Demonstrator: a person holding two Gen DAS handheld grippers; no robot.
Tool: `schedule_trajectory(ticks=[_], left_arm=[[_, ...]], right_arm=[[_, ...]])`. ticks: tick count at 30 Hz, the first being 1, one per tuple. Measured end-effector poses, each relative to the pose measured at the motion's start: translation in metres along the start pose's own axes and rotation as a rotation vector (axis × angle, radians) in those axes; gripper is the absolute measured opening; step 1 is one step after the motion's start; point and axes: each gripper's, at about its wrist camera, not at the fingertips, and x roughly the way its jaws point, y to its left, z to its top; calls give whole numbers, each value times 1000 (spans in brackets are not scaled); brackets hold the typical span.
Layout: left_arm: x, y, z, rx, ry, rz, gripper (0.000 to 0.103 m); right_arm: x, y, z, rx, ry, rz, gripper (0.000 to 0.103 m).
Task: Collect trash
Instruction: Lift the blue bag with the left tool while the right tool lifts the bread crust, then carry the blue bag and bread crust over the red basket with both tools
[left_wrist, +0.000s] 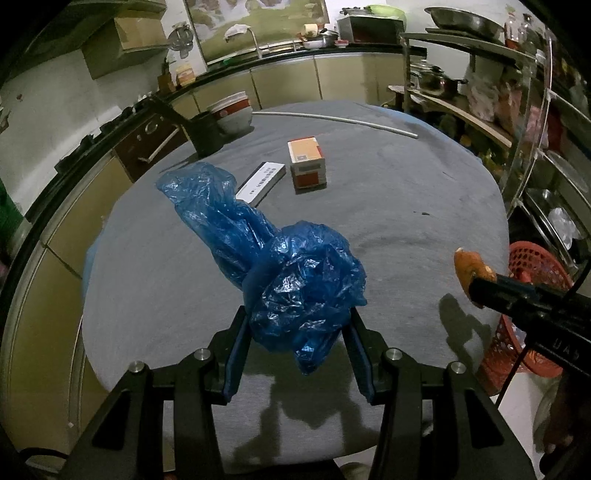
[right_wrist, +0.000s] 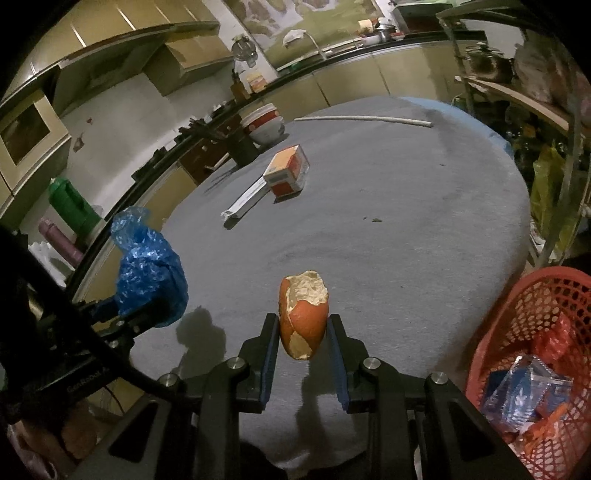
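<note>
Left gripper (left_wrist: 295, 325): clamped on a crumpled blue plastic bag (left_wrist: 295, 280), lifted clear of the table (left_wrist: 406, 221); the bag's loose tail sticks up and away from the basket.
Right gripper (right_wrist: 303, 332): pinched tight on a piece of orange peel (right_wrist: 303, 317), held upright above the table edge, the basket (right_wrist: 524, 332) just to its right.
Basket: red mesh, beside the table's near right corner, already holding wrappers and scraps; by my reading it is where the trash goes.
Why both are held up: each hand carries one piece at once, probably so both can go to the basket in one trip.
Left on the table: a small orange and white box (left_wrist: 307, 162) and a long flat white box (left_wrist: 261, 181) beside it, well away from the basket toward the far side; a thin white stick (left_wrist: 332, 118) lies near the far edge.
Crumb: a dark speck (right_wrist: 375, 220) between the boxes and the basket.
Writing: the boxes carry printed labels, too small to read; raised lettering on the gripper bodies is unclear.
</note>
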Motion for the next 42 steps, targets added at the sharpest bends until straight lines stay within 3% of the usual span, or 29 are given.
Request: schedule_trajectory(ticks=[42], left_arm=[[-6, -70, 15, 152, -14, -34, 51]], right_arm=[[-45, -54, -9, 118, -73, -28, 29]])
